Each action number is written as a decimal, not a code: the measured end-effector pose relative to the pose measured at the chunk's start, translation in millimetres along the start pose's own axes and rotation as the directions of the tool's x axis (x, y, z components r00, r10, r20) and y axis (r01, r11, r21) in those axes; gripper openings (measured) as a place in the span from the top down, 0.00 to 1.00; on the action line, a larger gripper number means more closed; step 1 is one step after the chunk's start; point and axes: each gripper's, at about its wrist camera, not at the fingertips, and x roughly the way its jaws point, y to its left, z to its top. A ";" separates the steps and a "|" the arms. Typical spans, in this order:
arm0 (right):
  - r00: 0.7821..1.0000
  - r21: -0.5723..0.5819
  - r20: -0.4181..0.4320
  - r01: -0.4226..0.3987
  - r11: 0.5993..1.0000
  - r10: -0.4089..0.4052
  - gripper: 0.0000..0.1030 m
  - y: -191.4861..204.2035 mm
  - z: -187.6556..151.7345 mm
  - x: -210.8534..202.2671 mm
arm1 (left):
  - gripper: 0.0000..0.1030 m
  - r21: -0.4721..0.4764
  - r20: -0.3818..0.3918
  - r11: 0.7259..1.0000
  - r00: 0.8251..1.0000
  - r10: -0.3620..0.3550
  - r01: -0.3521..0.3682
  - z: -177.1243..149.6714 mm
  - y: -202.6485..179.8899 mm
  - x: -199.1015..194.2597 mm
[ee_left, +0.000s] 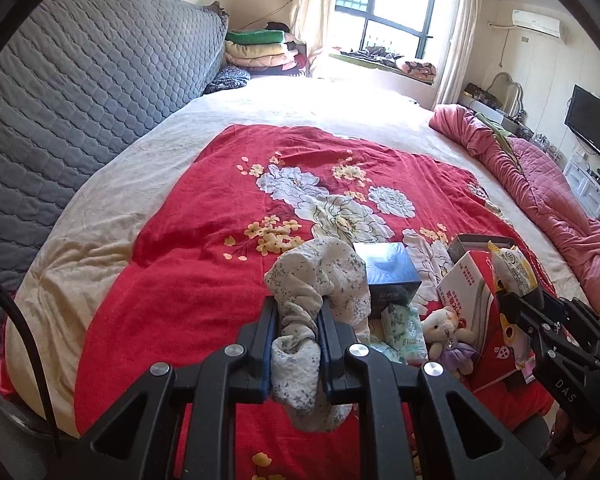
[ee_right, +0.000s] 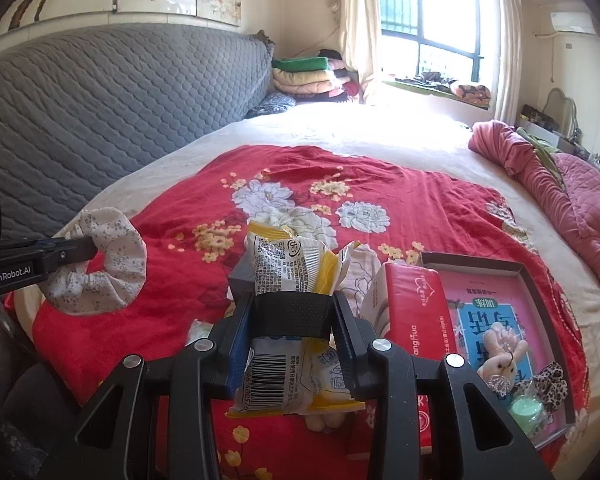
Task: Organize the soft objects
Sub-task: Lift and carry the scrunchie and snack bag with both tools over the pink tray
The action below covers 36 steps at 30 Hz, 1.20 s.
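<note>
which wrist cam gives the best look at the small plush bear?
Left wrist. The plush bear lies in full view on the red bedspread, beside the red-and-white carton. In the right wrist view, only a cream bit shows below the snack packet; it's probably the bear, but I cannot confirm.

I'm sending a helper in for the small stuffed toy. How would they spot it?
Start at the red floral bedspread. At its near right corner, boxes and packets cluster; the small stuffed toy lies just right of the green tissue pack. It is the only plush figure: cream-coloured, in purple clothing.
</note>
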 end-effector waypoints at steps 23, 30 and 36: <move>0.990 0.026 0.136 -0.024 0.999 0.020 0.62 -10.1 36.6 -67.6 | 0.82 0.054 0.100 0.999 0.995 -0.007 0.001 31.4 -44.8 -49.7; 0.984 0.062 0.177 0.000 0.998 -0.011 0.62 -28.2 38.0 -87.4 | 0.82 0.099 0.124 0.995 0.992 -0.038 0.026 40.3 -72.2 -58.6; 0.978 0.108 0.200 0.030 0.994 -0.051 0.62 -51.6 37.3 -102.3 | 0.82 0.139 0.128 0.989 0.989 -0.072 0.054 45.4 -100.4 -62.3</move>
